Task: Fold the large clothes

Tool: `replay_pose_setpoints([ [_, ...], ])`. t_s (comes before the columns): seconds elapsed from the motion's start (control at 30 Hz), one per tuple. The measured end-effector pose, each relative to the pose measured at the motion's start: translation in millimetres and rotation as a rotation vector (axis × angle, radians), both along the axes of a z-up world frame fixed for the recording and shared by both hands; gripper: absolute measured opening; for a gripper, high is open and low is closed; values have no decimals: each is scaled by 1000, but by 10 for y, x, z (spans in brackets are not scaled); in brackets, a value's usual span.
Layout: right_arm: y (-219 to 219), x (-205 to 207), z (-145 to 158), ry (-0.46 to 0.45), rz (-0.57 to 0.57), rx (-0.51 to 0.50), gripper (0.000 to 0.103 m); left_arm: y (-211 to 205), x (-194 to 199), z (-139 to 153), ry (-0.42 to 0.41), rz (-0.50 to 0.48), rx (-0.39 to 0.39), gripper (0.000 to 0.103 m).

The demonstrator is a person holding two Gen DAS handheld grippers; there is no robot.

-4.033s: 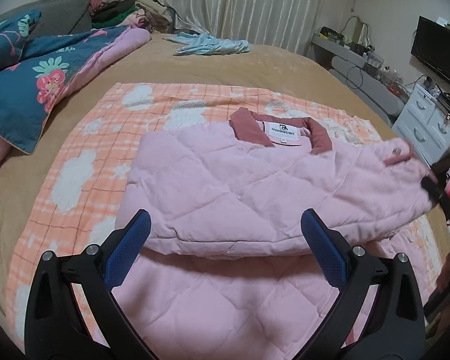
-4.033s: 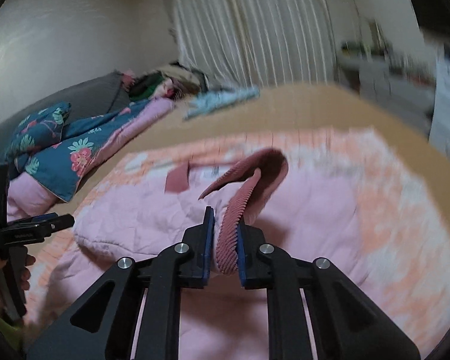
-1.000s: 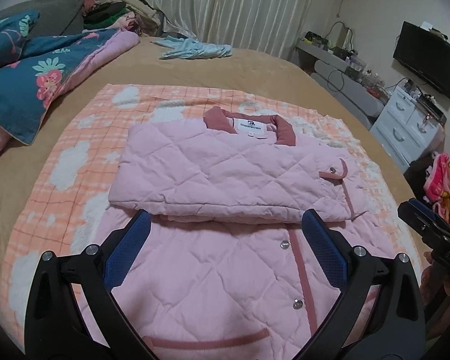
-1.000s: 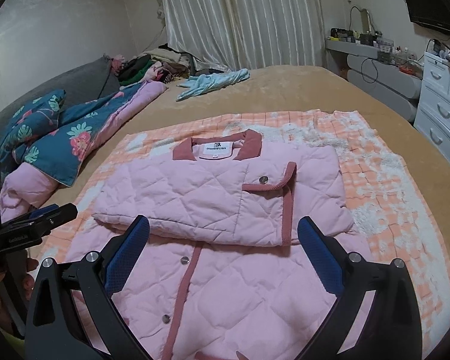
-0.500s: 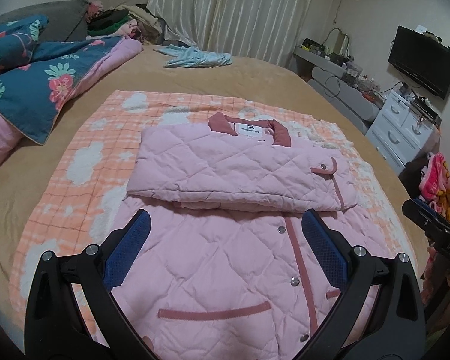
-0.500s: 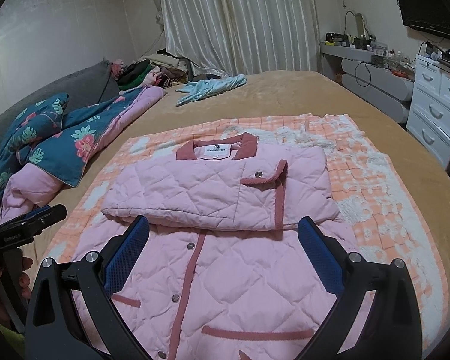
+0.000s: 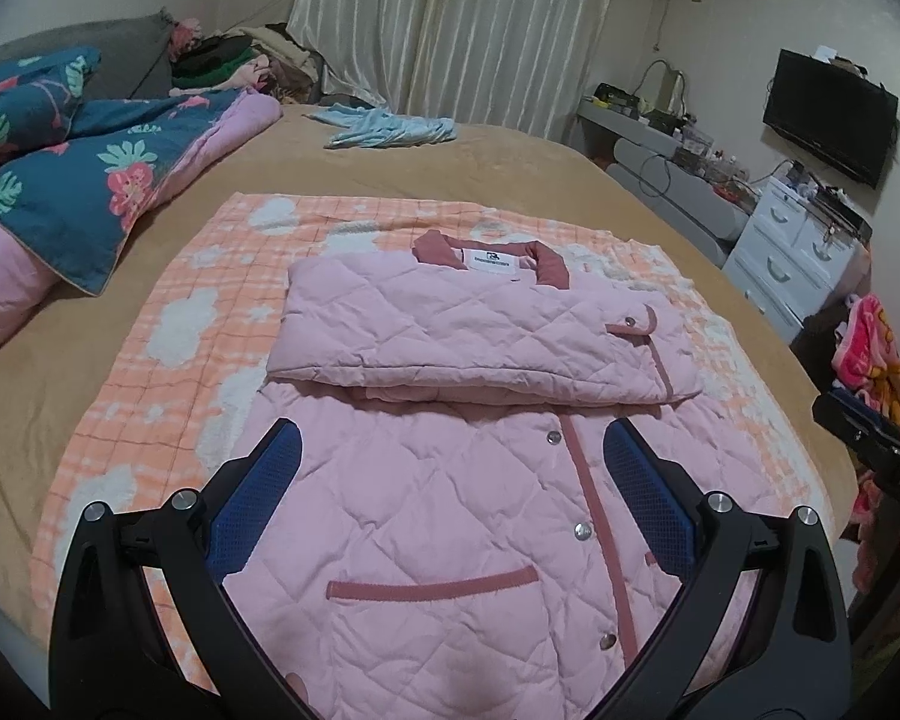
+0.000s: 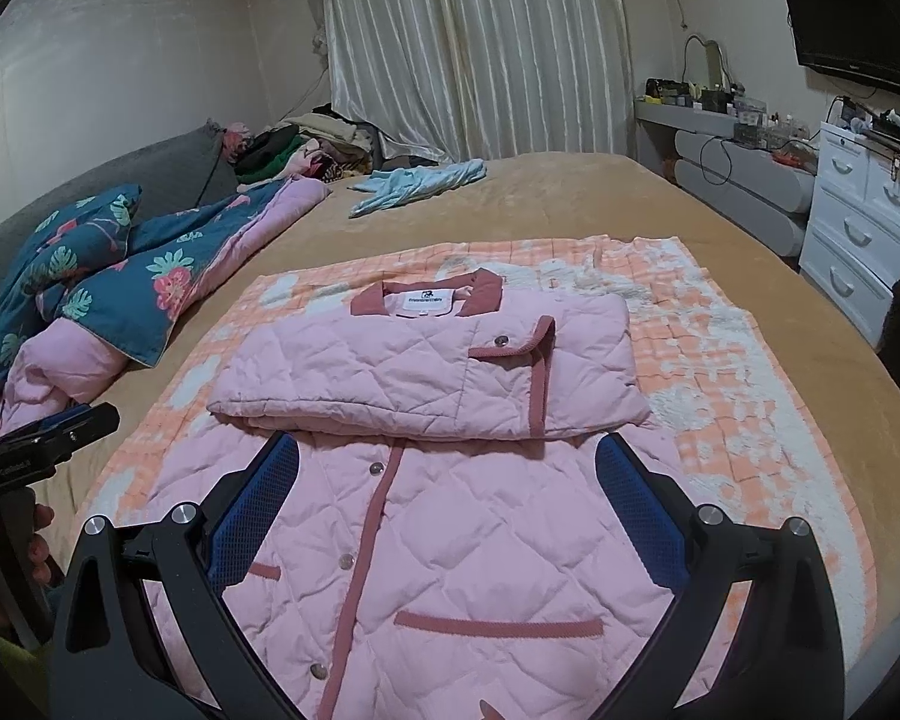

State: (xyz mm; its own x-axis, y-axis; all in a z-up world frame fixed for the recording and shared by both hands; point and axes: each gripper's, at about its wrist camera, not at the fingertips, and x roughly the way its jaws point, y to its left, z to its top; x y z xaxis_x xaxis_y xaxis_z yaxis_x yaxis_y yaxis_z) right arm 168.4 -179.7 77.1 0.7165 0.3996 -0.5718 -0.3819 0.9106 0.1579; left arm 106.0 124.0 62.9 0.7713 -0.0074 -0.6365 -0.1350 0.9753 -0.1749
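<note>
A pink quilted jacket [image 7: 450, 516] with dark pink trim lies face up on an orange checked blanket [image 7: 168, 324] on the bed. Both sleeves are folded across its chest in a flat band [image 7: 468, 330] below the collar. It also shows in the right wrist view [image 8: 450, 540]. My left gripper [image 7: 450, 468] is open and empty above the jacket's lower half. My right gripper [image 8: 444, 480] is open and empty over the same part. Each gripper shows at the edge of the other's view, the right one [image 7: 870, 438] and the left one [image 8: 48, 432].
A blue floral quilt [image 7: 78, 180] and pillows lie at the bed's left. A light blue garment [image 7: 390, 126] lies at the far end. White drawers [image 8: 858, 228] and a TV [image 7: 828, 114] stand to the right of the bed. A clothes pile [image 8: 300, 150] sits by the curtain.
The right gripper let go of the sleeve cuff, which now lies folded on the chest. Both grippers have pulled back toward the jacket's hem, so more of the lower jacket shows.
</note>
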Motion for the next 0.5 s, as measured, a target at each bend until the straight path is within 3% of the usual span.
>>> replay_pose_setpoints([
  [0.5,-149,-222,10,-21,-4,-35,99,47,-266,-79,1,8,-16,95],
])
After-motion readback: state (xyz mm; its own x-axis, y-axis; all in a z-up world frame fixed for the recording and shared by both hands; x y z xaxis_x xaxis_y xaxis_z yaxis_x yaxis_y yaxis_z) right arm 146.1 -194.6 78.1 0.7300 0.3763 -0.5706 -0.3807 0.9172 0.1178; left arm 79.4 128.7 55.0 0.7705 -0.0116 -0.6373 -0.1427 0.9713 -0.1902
